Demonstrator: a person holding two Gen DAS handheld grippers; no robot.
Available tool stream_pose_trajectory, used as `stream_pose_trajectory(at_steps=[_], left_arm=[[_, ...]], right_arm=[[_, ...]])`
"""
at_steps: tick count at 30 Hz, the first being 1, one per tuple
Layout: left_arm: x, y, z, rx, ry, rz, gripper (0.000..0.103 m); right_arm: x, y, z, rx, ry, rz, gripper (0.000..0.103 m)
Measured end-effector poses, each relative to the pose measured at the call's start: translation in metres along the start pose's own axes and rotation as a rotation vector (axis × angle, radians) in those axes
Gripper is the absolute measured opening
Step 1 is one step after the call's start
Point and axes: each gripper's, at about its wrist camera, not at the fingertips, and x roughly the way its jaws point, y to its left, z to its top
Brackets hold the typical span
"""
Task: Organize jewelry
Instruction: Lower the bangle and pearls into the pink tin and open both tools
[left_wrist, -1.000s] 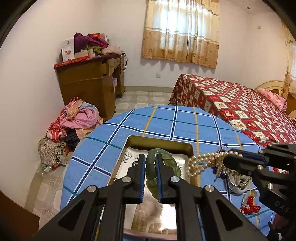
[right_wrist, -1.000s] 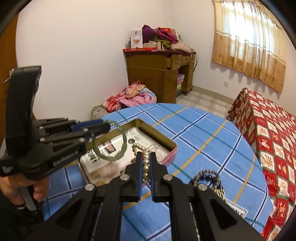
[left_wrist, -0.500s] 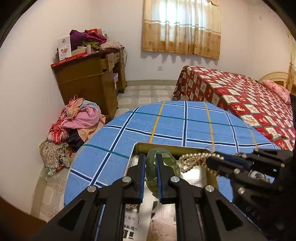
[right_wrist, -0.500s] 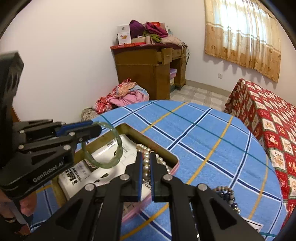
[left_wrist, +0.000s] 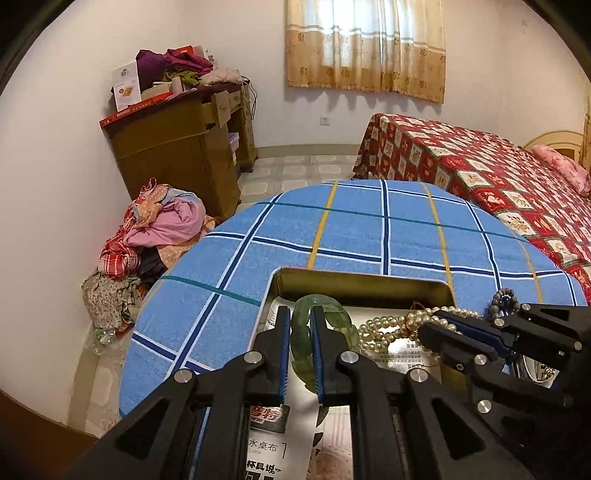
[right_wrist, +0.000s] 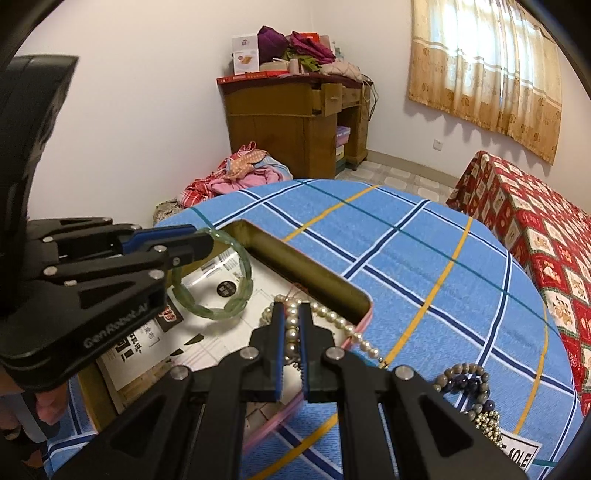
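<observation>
1. Left wrist view: the left gripper (left_wrist: 300, 325) pinches the green bangle (left_wrist: 334, 325) between its pads and holds it over the near end of the open tin (left_wrist: 364, 286), which sits on the blue checked tablecloth (left_wrist: 369, 236). The right gripper (left_wrist: 430, 332) reaches in beside it with the pearl necklace (left_wrist: 384, 330) draped at its tip. The step in hand looks like setting both pieces into the tin; next, each needs lowering onto the paper lining before the fingers part.

2. Right wrist view: the right gripper (right_wrist: 291, 325) clamps the pearl necklace (right_wrist: 291, 323), one end trailing over the tin's rim (right_wrist: 314, 271) onto the cloth. The left gripper (right_wrist: 195, 243) grips the bangle (right_wrist: 214, 280) above the lining. A beaded bracelet (right_wrist: 461, 384) lies on the cloth, outside the tin. The two grippers crowd each other, and the trailing strand may catch the rim.
</observation>
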Motion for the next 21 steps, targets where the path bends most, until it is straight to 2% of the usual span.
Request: stream_pose_trajectory(at_steps=[21], left_arm=[[0.0032,0.0000,-0.0036,0.007,0.011,0.012,0.010]], right_arm=[[0.0028,0.0056,-0.0035,-0.002,-0.007,-0.003,0.009]])
